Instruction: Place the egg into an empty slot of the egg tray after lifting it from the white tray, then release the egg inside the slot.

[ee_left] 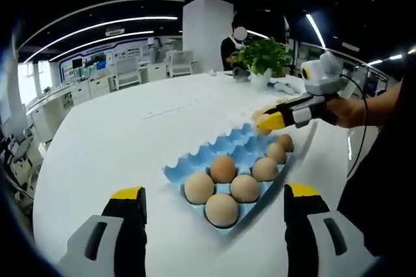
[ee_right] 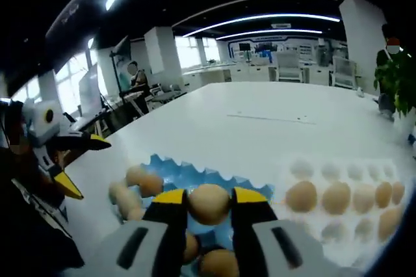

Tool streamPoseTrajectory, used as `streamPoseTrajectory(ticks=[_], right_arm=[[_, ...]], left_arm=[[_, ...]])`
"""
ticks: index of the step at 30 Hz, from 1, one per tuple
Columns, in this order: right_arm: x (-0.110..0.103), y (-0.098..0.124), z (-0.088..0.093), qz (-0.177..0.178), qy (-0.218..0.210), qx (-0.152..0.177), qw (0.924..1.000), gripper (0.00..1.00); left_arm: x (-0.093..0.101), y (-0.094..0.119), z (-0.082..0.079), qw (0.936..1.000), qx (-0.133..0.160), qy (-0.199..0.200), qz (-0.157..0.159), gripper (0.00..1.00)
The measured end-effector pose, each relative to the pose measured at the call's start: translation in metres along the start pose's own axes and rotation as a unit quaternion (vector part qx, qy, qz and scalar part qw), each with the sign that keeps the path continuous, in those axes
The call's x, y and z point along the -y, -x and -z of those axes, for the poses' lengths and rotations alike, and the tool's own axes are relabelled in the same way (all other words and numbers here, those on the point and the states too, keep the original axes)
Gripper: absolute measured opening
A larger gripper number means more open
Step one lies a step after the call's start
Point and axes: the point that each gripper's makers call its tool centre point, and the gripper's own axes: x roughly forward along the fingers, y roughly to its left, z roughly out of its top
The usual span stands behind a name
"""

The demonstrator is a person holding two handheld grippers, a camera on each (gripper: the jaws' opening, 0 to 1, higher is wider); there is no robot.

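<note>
My right gripper (ee_right: 208, 209) pinches the egg (ee_right: 208, 203) across its middle above the blue egg tray (ee_right: 195, 176); it is light, smooth and brittle, so I squeeze gently. My left gripper (ee_left: 214, 215) hangs open.

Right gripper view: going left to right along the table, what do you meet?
Left gripper → blue egg tray → egg held in the right gripper → white tray with its eggs.
</note>
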Motion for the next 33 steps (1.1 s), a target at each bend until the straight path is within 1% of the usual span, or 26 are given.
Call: streamPoseTrajectory(ticks=[5, 8, 11, 20, 25, 30, 33], right_arm=[[-0.019, -0.01, 0.0, -0.024, 0.02, -0.006, 0.9995, 0.26], [-0.026, -0.014, 0.0, -0.032, 0.024, -0.006, 0.9992, 0.26], [-0.031, -0.019, 0.001, -0.042, 0.03, -0.011, 0.9986, 0.26], [-0.04, -0.029, 0.007, -0.056, 0.041, -0.025, 0.9973, 0.26], [-0.046, -0.035, 0.012, -0.065, 0.051, -0.035, 0.996, 0.26], [-0.046, -0.039, 0.016, -0.067, 0.054, -0.043, 0.9954, 0.26], [-0.044, -0.04, 0.019, -0.067, 0.047, -0.047, 0.9955, 0.26]], left_arm=[[0.0, 0.001, 0.001, 1.0, -0.001, 0.005, -0.001, 0.91], [0.0, 0.001, -0.001, 0.9999, 0.003, 0.01, -0.001, 0.93], [0.0, 0.001, 0.0, 1.0, 0.001, 0.008, 0.0, 0.92], [0.0, 0.001, 0.0, 0.9999, 0.001, 0.01, 0.001, 0.93], [0.0, 0.001, 0.0, 1.0, -0.001, 0.009, 0.003, 0.91], [-0.004, 0.002, 0.0, 1.0, 0.001, 0.006, -0.004, 0.91], [-0.005, 0.002, -0.001, 1.0, 0.001, 0.005, -0.005, 0.91]])
